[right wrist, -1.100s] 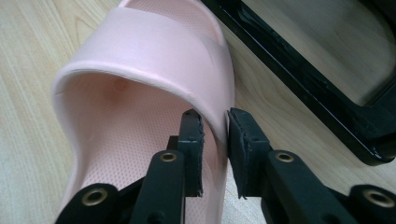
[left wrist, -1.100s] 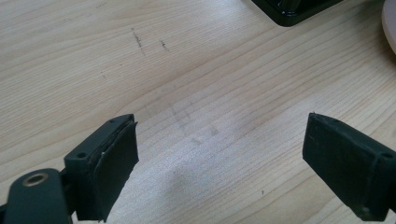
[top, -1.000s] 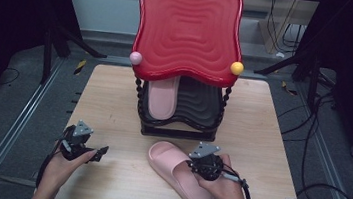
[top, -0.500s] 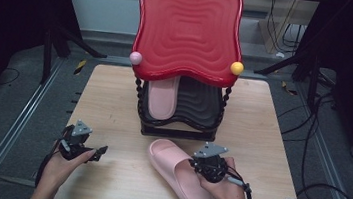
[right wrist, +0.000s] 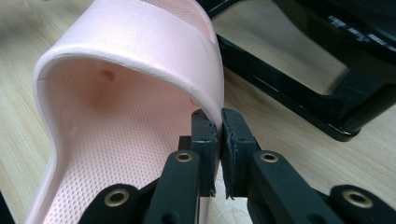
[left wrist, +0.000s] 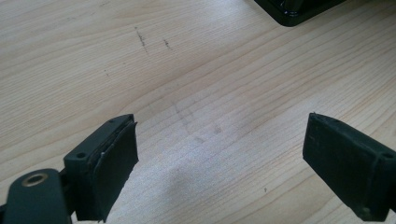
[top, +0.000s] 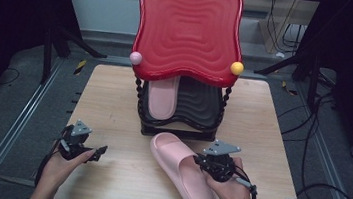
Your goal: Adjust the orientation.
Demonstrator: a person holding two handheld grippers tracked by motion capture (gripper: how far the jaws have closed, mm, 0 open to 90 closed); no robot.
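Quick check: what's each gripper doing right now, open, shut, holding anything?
Left gripper: open, nothing between its jaws, over the bare wooden table.
Right gripper: shut on the side edge of the pink slipper strap.

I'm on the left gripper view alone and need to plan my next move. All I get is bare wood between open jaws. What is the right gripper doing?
Observer: The right gripper is clamped on the side edge of the strap of a pink slipper. Its jaws have just been closing, with that edge between them.
Operator: Where is that slipper?
Observer: Over the near part of the table, toe end toward a black rack with a red top.
Operator: Anything on the rack?
Observer: A second pink slipper lies on its left half.
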